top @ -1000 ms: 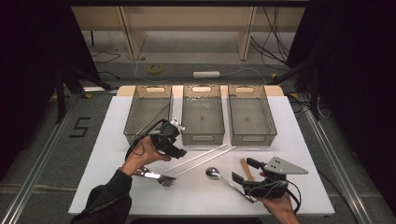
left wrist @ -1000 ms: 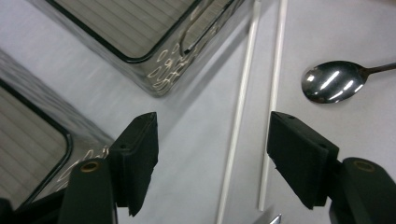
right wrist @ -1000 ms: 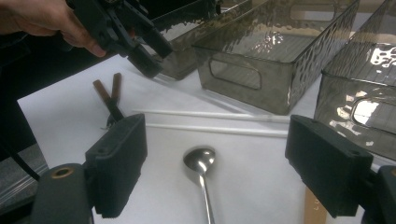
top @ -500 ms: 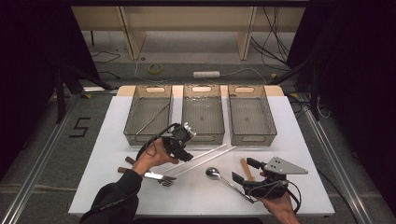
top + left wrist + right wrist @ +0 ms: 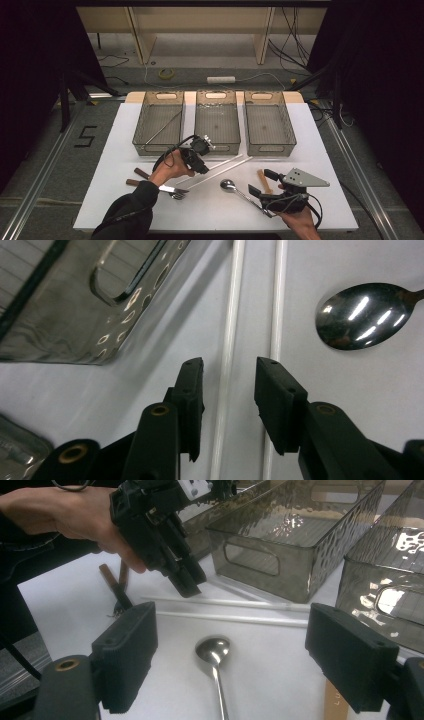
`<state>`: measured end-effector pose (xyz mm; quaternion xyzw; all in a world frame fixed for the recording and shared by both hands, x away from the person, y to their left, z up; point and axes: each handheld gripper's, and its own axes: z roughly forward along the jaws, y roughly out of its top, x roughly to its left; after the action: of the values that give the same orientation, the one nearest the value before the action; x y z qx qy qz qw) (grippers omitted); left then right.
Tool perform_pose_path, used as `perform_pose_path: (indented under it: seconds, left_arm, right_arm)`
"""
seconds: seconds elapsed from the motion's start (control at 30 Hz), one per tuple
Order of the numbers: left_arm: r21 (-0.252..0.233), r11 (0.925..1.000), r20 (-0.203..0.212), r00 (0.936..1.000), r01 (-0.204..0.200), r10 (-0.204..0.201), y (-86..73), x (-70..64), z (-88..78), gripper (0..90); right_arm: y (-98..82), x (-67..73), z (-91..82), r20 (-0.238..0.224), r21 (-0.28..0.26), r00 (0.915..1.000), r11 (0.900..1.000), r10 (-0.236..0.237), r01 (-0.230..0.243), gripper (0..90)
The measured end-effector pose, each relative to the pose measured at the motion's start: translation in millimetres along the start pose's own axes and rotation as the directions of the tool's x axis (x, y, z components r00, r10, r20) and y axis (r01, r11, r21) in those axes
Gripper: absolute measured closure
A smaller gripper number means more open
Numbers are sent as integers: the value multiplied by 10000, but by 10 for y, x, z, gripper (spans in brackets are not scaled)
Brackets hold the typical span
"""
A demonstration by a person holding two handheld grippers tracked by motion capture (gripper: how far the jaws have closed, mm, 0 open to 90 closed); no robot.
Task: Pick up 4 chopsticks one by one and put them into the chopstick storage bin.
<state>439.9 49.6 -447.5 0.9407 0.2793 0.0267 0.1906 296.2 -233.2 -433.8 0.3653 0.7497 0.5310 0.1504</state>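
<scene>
Left gripper is hovering low with jaws spread, straddling one white rod so it can pinch it; second rod is lying just outside the right jaw, spoon farther that way. Right gripper is idling with jaws wide apart and empty, spoon bowl between and ahead of them.
</scene>
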Motion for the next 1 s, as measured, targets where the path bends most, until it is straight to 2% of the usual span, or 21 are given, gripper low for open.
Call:
perform_pose_path:
  seconds: [0.6,0.83,1.0]
  left_arm:
    - [287,9987,-72,9991,-418,421,36,-23,178,763]
    - [370,9980,-221,9984,-521,529,50,-39,186,799]
    - [506,9955,-266,9964,-796,811,65,-55,189,827]
  right_arm:
    - [2,7,-1,-19,42,10000,10000,-7,7,221]
    - [1,9,0,-33,50,10000,10000,-23,23,220]
    - [2,12,2,-21,44,10000,10000,-37,37,221]
